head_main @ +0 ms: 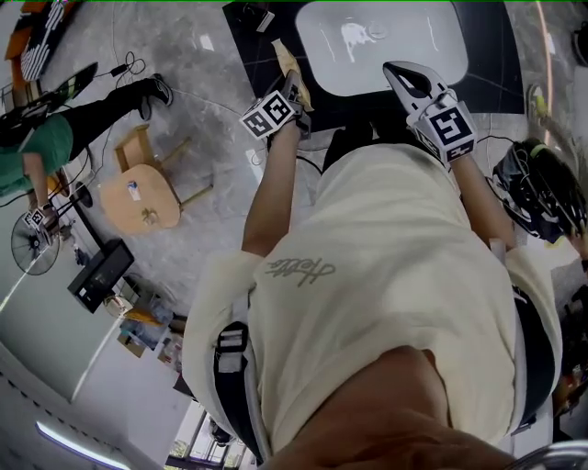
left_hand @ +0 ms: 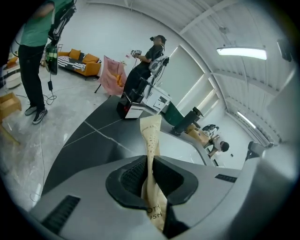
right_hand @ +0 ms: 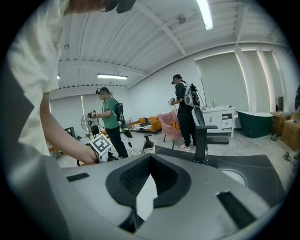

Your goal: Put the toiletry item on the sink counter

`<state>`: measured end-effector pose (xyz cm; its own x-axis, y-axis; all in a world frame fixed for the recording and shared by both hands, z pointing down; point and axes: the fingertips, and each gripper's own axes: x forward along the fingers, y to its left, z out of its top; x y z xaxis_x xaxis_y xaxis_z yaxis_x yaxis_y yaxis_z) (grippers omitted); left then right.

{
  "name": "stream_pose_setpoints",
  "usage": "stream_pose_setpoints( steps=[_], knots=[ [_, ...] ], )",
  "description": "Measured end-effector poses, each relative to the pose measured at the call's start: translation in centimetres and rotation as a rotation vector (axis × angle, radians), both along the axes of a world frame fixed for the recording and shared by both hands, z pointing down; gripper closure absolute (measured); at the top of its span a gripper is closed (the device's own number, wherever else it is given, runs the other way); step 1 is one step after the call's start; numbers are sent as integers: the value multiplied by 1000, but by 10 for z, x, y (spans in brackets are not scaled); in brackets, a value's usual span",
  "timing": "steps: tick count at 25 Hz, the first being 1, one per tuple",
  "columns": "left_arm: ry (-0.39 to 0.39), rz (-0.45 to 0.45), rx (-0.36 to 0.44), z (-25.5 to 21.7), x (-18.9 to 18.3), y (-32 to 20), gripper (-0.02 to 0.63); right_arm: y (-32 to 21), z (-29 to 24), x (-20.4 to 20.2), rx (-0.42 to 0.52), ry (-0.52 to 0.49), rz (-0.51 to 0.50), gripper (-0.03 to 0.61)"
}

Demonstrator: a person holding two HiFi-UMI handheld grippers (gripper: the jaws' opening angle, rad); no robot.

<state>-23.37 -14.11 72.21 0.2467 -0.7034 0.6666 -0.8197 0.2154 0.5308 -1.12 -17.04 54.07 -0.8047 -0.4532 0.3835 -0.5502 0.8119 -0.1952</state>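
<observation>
Left tool [left_hand: 151,178] pinches a beige paper sachet [left_hand: 151,133] upright over the dark desk [left_hand: 89,145], seemingly ready for placing; right tool [right_hand: 145,185] hangs spread, empty

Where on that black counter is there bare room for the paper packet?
The black counter is bare left of the white basin, short of the small dark object at its far corner. A narrower strip runs right of the basin. Crowded: the near edge, where the left gripper and right gripper hover.
</observation>
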Motion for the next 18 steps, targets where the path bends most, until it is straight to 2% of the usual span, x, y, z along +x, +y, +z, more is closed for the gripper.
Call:
stream_pose_setpoints(
  steps=[11, 18],
  knots=[
    [-58, 54, -162, 40, 0, -11, 574, -23, 9, 3, -37, 3, 35, 584],
    [-113, 109, -158, 40, 5, -17, 568, -30, 10, 6, -39, -1, 49, 584]
  ],
)
